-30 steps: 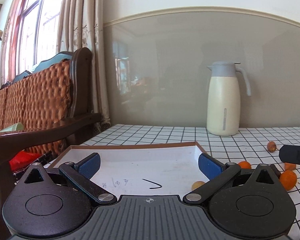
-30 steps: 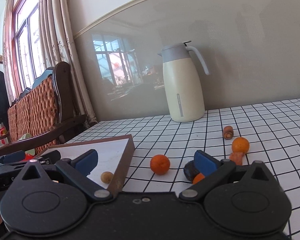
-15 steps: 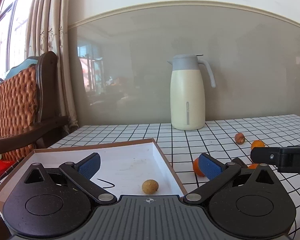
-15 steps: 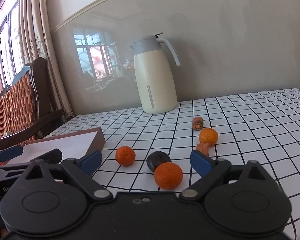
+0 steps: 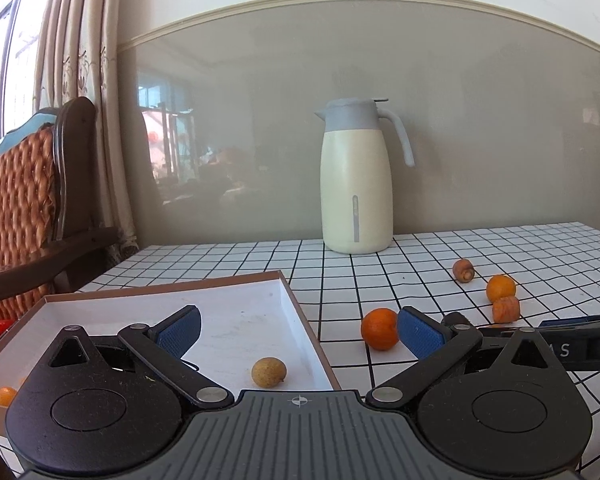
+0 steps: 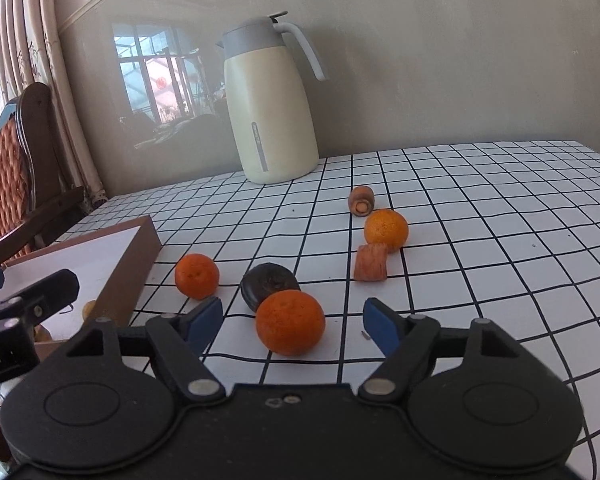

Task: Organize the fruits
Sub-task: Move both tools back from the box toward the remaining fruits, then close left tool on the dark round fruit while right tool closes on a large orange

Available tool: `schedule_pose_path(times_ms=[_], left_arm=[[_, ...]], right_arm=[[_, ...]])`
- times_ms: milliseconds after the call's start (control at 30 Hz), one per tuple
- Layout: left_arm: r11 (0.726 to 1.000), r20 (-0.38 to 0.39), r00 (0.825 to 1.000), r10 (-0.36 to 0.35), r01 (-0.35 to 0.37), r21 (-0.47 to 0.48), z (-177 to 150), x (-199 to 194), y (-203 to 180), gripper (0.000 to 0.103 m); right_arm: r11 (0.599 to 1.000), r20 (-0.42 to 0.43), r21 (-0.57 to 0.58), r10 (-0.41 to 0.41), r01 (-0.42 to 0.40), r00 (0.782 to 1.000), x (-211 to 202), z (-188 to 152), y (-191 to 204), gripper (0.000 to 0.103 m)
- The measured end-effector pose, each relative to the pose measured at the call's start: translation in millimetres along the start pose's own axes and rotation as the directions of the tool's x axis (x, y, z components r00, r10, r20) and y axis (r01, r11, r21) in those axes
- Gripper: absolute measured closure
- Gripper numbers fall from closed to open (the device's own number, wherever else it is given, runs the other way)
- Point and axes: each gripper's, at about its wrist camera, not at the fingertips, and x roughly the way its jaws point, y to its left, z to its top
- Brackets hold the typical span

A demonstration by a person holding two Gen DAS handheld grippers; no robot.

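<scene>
1. Left wrist view: the left gripper (image 5: 298, 330) has its fingers (image 5: 179, 328) spread wide and holding nothing, over the right edge of a shallow brown box (image 5: 310, 334) with a white floor. A small tan fruit (image 5: 269, 372) lies in the box, and a small orange fruit (image 5: 5, 395) sits at its near-left corner. On the checked desk (image 5: 420, 256), a mandarin (image 5: 379, 328) rests just beside the right finger. Farther right lie another mandarin (image 5: 500, 288) and two carrot pieces (image 5: 505, 309). A cream jug (image 5: 357, 178) stands at the back.

2. Right wrist view: the right gripper (image 6: 294, 322) also has its fingers (image 6: 382, 330) apart and empty, with a large mandarin (image 6: 290, 322) between them on the desk. A dark round fruit (image 6: 269, 285) touches it from behind.
</scene>
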Motion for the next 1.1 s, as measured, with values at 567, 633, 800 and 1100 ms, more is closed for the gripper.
schedule_pose_path(times_ms=[567,633,800,1100], left_arm=[[0.996,-0.03,0.996,-0.084,0.085,0.02,-0.5,18.6,-34.3,0.0],[0.995,-0.04,0.995,-0.091,0.092,0.024,-1.2,23.5,-40.3,0.0],[0.995,-0.064,0.993,-0.1,0.101,0.02,-1.0,34.7,-52.7,0.0],[0.988,-0.086,0.985,-0.149,0.151,0.025,-2.9,42.1,-73.1,0.0]], right_arm=[[0.98,0.043,0.064,-0.191,0.188,0.981,-5.1,8.7,-45.1,0.027],[0.977,0.039,0.097,-0.193,0.189,0.98,-7.0,9.5,-55.8,0.027],[0.968,0.042,0.128,-0.225,0.218,0.974,-11.1,9.9,-71.2,0.027],[0.961,0.093,0.169,-0.237,0.219,0.967,-22.4,14.1,-86.6,0.027]])
